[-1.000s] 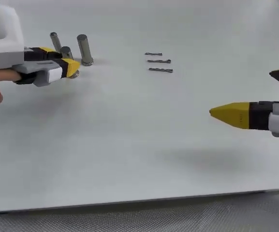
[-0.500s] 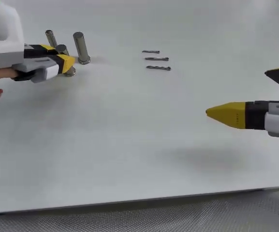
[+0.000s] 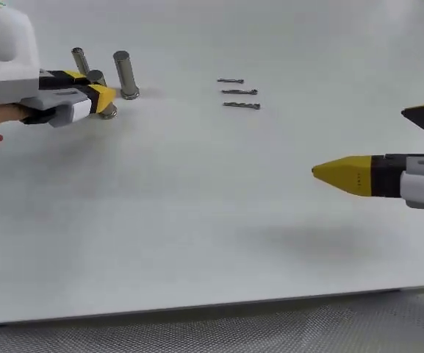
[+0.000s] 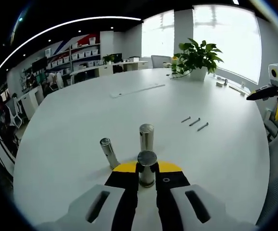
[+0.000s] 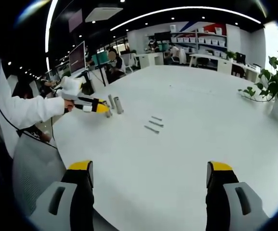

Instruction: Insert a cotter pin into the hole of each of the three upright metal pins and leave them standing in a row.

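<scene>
Upright metal pin (image 4: 147,159), gripped by left tongs (image 4: 147,169)

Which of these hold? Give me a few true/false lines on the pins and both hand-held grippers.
1. The left hand-held gripper is closed on one metal pin. True.
2. The right hand-held gripper holds a cotter pin. False: its jaws are wide apart and empty.
3. Three cotter pins lie loose on the table. True.
4. One metal pin already has a cotter pin through it. False: all three lie on the table.
</scene>
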`<act>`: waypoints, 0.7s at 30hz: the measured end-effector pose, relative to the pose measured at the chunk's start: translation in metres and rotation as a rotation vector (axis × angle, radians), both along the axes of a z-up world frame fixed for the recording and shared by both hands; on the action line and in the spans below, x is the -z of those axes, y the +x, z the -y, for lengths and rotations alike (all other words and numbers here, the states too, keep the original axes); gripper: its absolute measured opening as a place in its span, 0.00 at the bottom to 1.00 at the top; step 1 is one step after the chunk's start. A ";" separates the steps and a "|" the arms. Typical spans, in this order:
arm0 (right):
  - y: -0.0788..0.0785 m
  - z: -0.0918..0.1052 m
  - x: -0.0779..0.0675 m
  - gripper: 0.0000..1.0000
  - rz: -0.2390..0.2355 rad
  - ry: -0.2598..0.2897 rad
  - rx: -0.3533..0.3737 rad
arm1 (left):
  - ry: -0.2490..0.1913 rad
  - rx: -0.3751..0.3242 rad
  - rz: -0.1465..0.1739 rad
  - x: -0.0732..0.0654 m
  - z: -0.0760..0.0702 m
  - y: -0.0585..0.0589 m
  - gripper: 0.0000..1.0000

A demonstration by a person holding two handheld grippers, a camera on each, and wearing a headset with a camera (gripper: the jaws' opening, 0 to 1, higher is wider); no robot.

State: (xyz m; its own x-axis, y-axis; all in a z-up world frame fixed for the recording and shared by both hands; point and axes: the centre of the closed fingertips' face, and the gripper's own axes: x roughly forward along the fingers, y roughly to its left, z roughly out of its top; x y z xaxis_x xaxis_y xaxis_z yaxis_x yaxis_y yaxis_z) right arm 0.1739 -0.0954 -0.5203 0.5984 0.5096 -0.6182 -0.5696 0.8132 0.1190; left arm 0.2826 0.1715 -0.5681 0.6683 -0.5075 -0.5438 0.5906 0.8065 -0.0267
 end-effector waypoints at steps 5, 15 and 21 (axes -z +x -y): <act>-0.001 0.001 -0.004 0.96 0.009 -0.002 -0.001 | -0.004 0.036 -0.008 -0.001 0.009 -0.013 0.09; -0.005 -0.001 -0.004 0.96 0.013 -0.001 -0.009 | -0.003 0.117 0.008 -0.014 0.033 -0.037 0.09; -0.008 -0.002 -0.005 0.96 0.021 0.006 -0.010 | -0.005 0.147 0.007 -0.018 0.046 -0.049 0.09</act>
State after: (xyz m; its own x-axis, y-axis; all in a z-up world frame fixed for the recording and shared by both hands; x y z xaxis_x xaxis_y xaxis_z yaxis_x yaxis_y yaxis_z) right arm 0.1663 -0.0938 -0.5151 0.6064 0.5193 -0.6021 -0.5798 0.8070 0.1121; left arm 0.2332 0.1259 -0.5500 0.5903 -0.6028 -0.5368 0.7025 0.7112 -0.0263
